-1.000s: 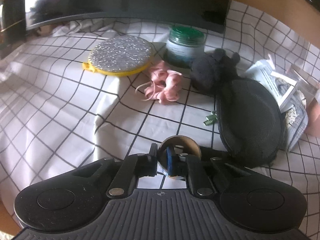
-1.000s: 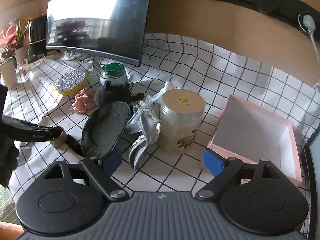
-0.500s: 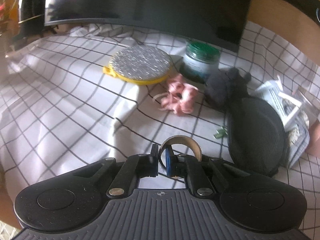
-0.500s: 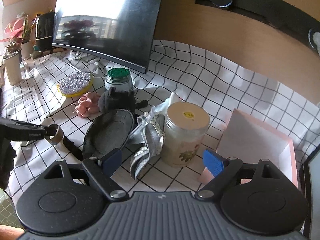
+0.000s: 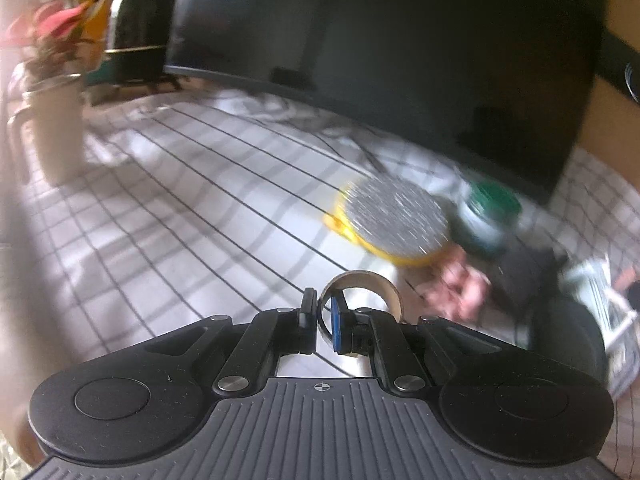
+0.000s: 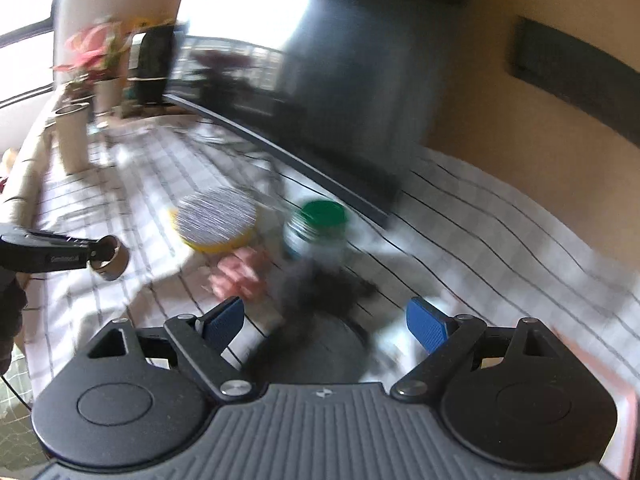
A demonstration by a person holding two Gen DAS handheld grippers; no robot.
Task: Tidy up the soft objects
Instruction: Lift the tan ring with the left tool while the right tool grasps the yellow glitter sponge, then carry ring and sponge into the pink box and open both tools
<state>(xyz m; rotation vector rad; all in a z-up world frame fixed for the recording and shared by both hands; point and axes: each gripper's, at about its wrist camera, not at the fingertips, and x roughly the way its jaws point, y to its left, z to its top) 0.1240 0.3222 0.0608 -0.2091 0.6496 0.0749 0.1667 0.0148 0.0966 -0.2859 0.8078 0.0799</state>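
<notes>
My left gripper (image 5: 324,320) is shut on the wall of a brown tape roll (image 5: 384,286) and holds it above the checked cloth; the roll also shows in the right wrist view (image 6: 114,258) at the tip of the left gripper (image 6: 95,257). My right gripper (image 6: 325,320) is open and empty above a dark fabric pouch (image 6: 316,354). A pink scrunchie (image 5: 460,286) (image 6: 240,272), a dark plush toy (image 5: 524,270) (image 6: 316,286) and a round yellow sponge (image 5: 394,220) (image 6: 218,218) lie on the cloth. Both views are blurred.
A green-lidded jar (image 5: 486,218) (image 6: 318,228) stands behind the plush. A large dark monitor (image 5: 400,52) stands at the back. A potted plant (image 5: 52,120) (image 6: 74,136) and a black appliance (image 5: 136,52) are far left. Packets (image 5: 612,304) lie at the right.
The left gripper has lifted and swung left with the tape roll. The right gripper has moved left and forward, from over the tall jar and pink box to over the pouch.
</notes>
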